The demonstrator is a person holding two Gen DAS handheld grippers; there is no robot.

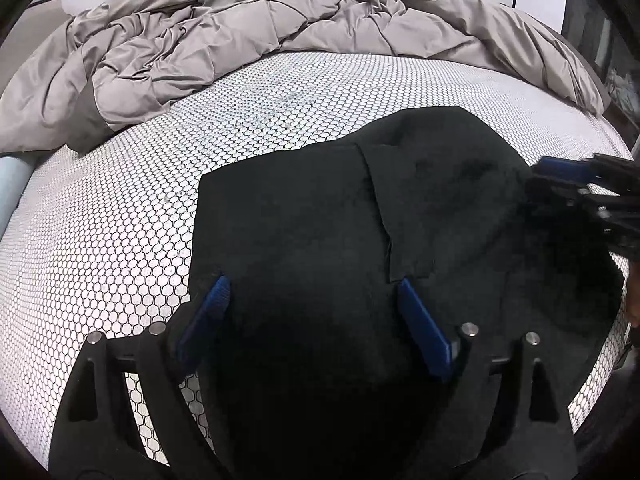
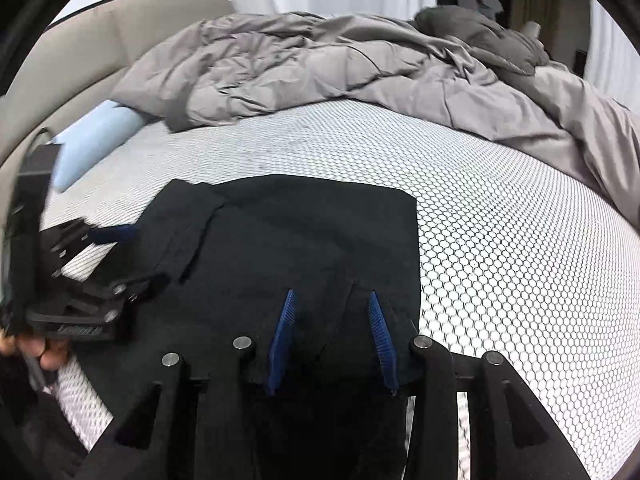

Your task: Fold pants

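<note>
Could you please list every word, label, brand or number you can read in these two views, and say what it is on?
No text can be read for certain in either view.
Left gripper: raised lettering on its black body, low at the left of the right wrist view, too blurred to read.
Black pants, honeycomb-patterned mattress, grey comforter: no label or print visible.

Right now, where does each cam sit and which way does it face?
Left wrist: on the left gripper, angled down over the black pants on the honeycomb-print mattress; own blue fingers apart, right gripper at the right edge.
Right wrist: on the right gripper, same downward tilt; left gripper and a hand at left.
Shared: pants, mattress, grey duvet, light blue pillow.
</note>
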